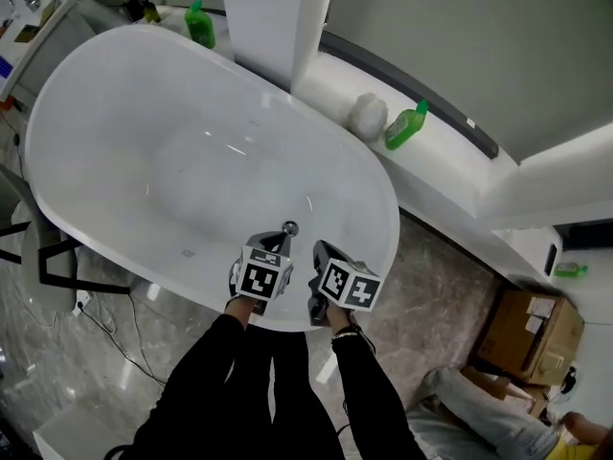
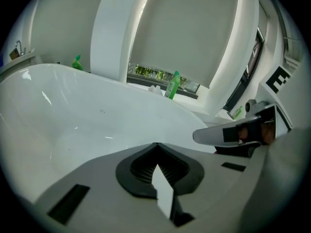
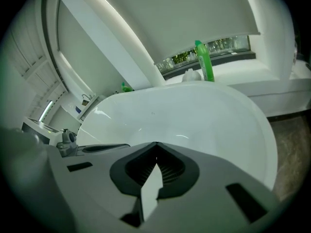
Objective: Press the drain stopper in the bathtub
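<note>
The white oval bathtub [image 1: 115,94] fills the head view. A small chrome drain stopper [image 1: 290,227] sits on its inner wall near the near end. Both grippers hover over the near rim, just short of the stopper and not touching it. My left gripper [image 1: 271,245] is shut with nothing in it, its tip a little below and left of the stopper. My right gripper [image 1: 320,253] is also shut and empty, to the stopper's lower right. The left gripper view shows closed jaws [image 2: 155,145] over the tub's basin; the right gripper view shows the same [image 3: 156,143]. Neither gripper view shows the stopper.
A white column [image 1: 273,17] and a window ledge [image 1: 450,161] run behind the tub. On the ledge stand a green bottle [image 1: 406,126] and a white round object [image 1: 368,115]; another green bottle [image 1: 200,24] stands further back. A cardboard box [image 1: 533,329] and cables [image 1: 105,305] lie on the marble floor.
</note>
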A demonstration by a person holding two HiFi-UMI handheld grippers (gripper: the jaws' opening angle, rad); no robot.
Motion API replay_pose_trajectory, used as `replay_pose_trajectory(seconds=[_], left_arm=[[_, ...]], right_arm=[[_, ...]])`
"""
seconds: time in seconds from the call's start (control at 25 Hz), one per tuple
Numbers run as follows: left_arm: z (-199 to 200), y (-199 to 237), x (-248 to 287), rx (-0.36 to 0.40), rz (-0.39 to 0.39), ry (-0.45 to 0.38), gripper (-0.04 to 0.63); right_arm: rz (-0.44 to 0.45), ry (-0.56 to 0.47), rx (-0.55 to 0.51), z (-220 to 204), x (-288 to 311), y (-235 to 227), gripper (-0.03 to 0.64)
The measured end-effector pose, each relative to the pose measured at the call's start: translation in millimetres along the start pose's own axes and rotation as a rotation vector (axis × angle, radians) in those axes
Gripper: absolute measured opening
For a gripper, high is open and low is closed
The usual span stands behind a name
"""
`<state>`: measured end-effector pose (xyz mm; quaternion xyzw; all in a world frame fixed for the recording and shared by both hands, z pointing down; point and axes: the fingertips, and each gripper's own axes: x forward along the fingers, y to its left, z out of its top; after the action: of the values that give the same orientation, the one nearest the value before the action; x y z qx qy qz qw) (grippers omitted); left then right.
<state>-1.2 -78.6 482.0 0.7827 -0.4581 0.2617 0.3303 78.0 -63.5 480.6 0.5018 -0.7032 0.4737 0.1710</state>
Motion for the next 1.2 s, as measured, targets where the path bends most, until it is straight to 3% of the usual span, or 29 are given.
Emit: replay_pose_trajectory(seconds=[0.8,1.0,1.2], left_arm=[[51,-24,-81,-0.015,0.013,-0.065,0.003],[54,-34,-99,0.0,0.017,-0.079,0.003],[46,-40,-114,-0.031,0.01,-0.08,0.002]], right_arm=[[0.056,-0.047,-0.253,30,-73,42,0.0],[0.039,-0.055,-0.279,24,-91,45,0.0],[0.047,-0.068,-0.264,18,-102,50,0.0]])
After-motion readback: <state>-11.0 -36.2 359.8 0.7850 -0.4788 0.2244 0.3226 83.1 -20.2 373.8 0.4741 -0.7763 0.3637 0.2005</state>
